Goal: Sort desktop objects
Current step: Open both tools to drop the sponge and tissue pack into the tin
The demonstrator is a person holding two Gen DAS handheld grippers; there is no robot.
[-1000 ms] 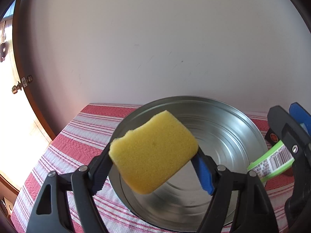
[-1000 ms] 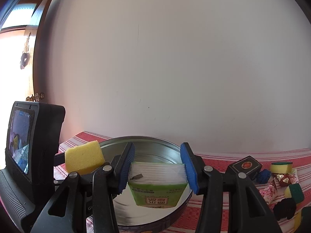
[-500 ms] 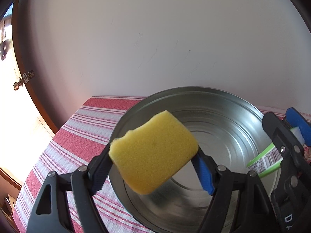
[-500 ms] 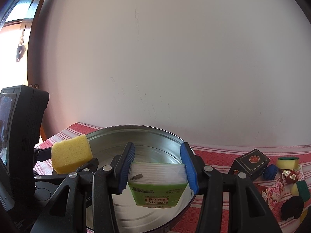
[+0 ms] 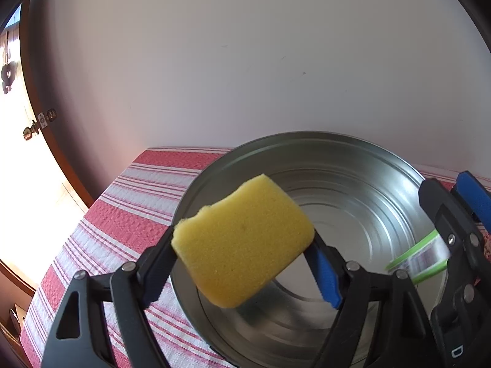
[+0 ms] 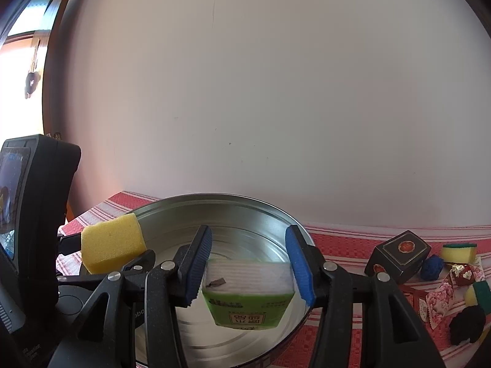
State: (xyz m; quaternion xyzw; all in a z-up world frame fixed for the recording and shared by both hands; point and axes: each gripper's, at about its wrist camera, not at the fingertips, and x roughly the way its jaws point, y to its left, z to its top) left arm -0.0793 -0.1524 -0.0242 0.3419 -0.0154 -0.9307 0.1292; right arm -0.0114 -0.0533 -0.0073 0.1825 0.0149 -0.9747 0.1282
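- Left wrist view: left gripper (image 5: 245, 263) pinched the yellow sponge (image 5: 242, 242) over the metal basin (image 5: 353, 165), apparently for dropping.
- Right gripper (image 6: 248, 268), fingers spread, tissue pack (image 6: 248, 300) loose between them at 6 o'clock, likely just let go.

The left hand-held gripper (image 5: 245, 263) is clamped tight, while the right hand-held gripper (image 6: 250, 265) stands spread apart.

plain pale wall (image 5: 245, 76), sunlit doorway (image 5: 18, 153)
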